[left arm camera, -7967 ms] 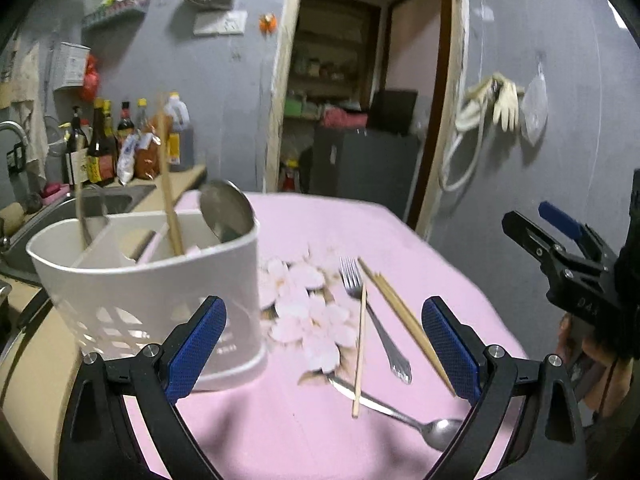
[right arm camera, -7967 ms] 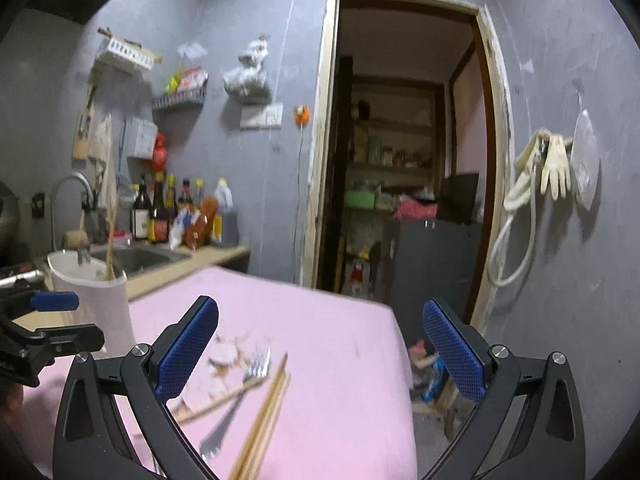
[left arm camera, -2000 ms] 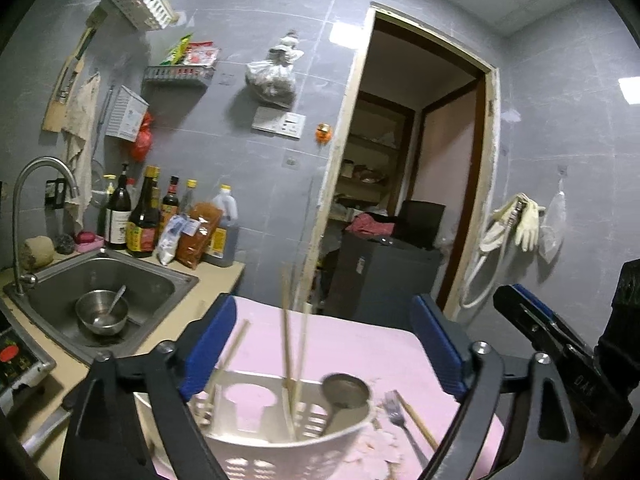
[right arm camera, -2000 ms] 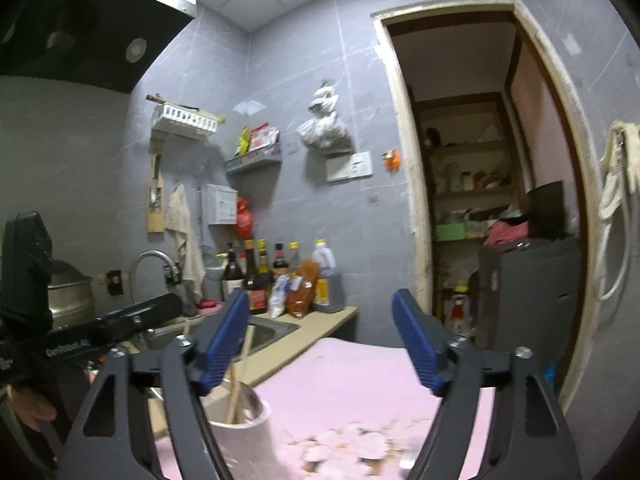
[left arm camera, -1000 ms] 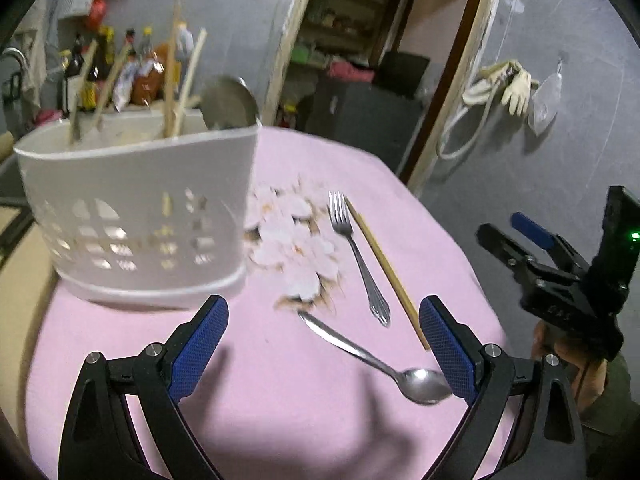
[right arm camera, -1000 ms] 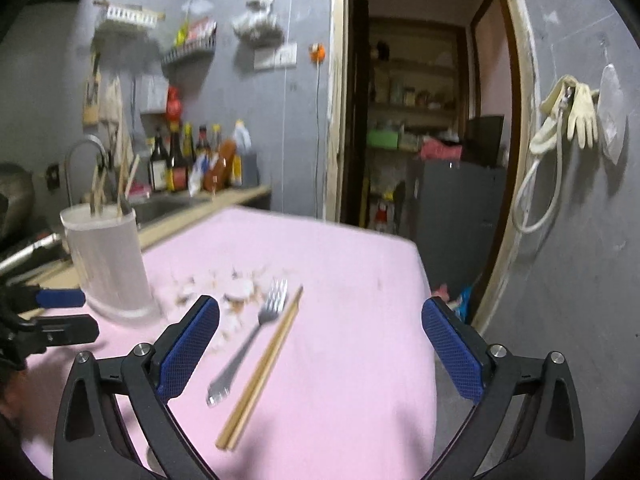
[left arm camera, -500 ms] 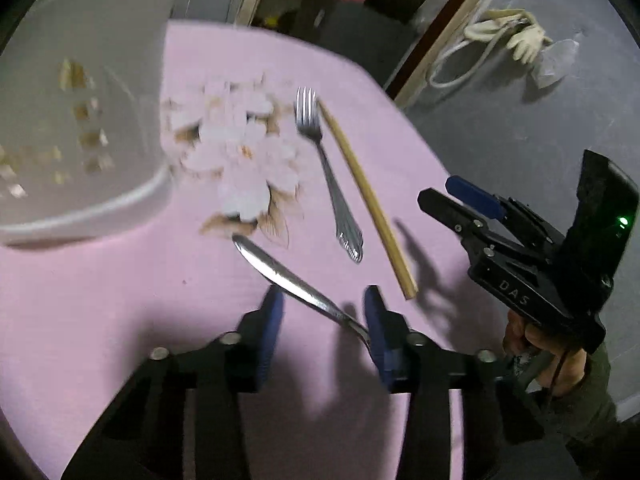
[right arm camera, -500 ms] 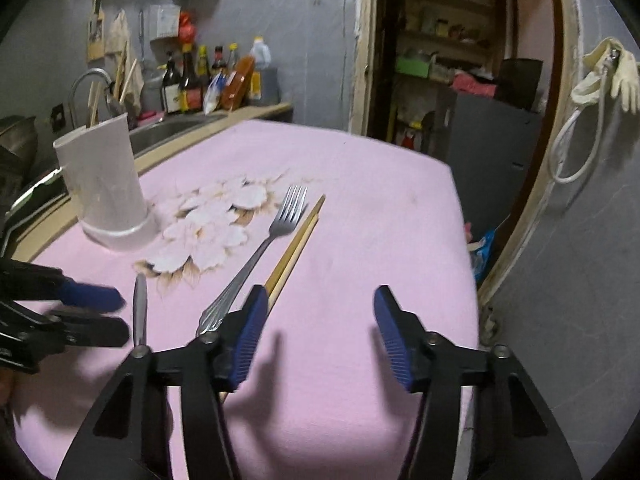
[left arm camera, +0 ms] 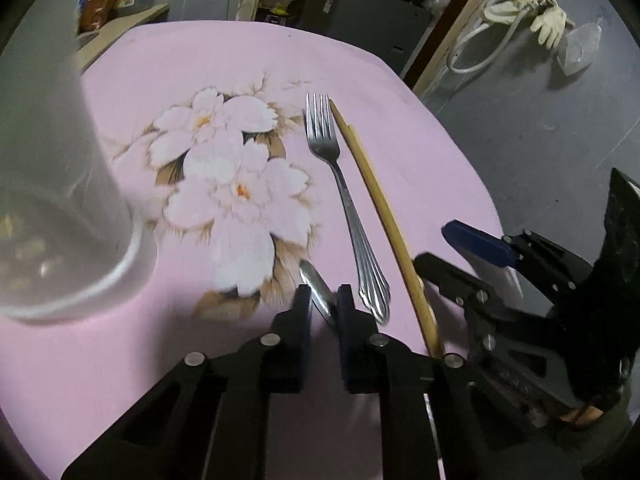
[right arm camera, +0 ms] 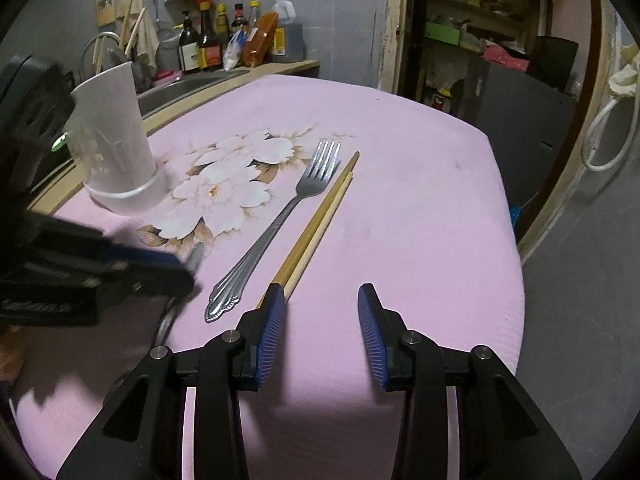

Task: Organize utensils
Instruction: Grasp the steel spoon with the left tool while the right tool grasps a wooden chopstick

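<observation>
My left gripper (left arm camera: 323, 300) is shut on the handle of a metal spoon (left arm camera: 316, 286) low over the pink table; the spoon's bowl is hidden under the gripper. It shows in the right wrist view too (right arm camera: 160, 268), with the spoon handle (right arm camera: 195, 258) sticking out. A metal fork (left arm camera: 344, 208) (right arm camera: 280, 220) and a pair of wooden chopsticks (left arm camera: 380, 204) (right arm camera: 316, 220) lie side by side on the cloth. My right gripper (right arm camera: 320, 300) is open, its left finger at the near end of the chopsticks. It appears in the left wrist view (left arm camera: 452, 248).
A white utensil holder (right arm camera: 116, 140) (left arm camera: 48, 200) stands at the table's left, with chopsticks in it. The pink flowered tablecloth (right arm camera: 420, 200) ends at the right edge beside a doorway. A sink counter with bottles (right arm camera: 208, 40) lies behind.
My left gripper has dropped onto the spoon and shut on its handle. My right gripper has lowered toward the near end of the chopsticks and narrowed its opening.
</observation>
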Tool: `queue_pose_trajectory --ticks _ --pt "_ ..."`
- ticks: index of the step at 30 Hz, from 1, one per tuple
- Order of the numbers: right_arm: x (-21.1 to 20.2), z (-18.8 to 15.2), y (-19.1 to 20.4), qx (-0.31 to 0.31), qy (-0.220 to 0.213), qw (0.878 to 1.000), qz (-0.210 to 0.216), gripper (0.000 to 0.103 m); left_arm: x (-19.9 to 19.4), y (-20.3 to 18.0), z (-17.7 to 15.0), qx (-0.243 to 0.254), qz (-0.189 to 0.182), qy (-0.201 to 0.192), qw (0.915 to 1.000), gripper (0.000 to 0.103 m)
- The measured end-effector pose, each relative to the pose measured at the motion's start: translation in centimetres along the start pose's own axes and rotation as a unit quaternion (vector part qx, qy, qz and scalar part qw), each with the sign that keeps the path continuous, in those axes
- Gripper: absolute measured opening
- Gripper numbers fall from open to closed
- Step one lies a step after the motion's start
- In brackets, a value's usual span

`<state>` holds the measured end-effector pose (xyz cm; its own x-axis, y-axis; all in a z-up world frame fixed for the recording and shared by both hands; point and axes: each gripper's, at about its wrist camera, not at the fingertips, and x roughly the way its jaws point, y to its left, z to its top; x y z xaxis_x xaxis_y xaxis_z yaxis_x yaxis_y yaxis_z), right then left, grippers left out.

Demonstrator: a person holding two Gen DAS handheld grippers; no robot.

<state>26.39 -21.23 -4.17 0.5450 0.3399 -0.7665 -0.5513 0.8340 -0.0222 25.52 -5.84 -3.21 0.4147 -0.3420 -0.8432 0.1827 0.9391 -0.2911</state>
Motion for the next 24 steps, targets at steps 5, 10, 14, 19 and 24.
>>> queue_pose_trajectory --ticks 5,10,14,19,24 --pt "0.5 0.6 0.6 -0.008 0.011 1.000 -0.003 0.036 0.5 0.3 0.7 0.009 0.007 0.002 0.9999 0.004" --pt "1.1 0.9 1.4 -0.033 0.028 0.999 -0.030 0.034 0.2 0.1 0.3 0.010 -0.005 0.013 0.9999 0.004" --pt "0.8 0.4 1.0 -0.041 0.034 0.998 -0.043 0.015 -0.5 0.2 -0.7 0.007 -0.020 0.026 0.9994 0.005" --pt "-0.5 -0.6 -0.4 -0.015 0.038 0.998 -0.038 0.003 -0.9 0.2 -1.6 -0.014 -0.059 0.050 0.9969 0.017" --pt "-2.3 -1.9 -1.6 0.018 0.034 0.998 -0.042 0.003 -0.7 -1.1 -0.6 -0.006 -0.066 0.064 0.9957 0.033"
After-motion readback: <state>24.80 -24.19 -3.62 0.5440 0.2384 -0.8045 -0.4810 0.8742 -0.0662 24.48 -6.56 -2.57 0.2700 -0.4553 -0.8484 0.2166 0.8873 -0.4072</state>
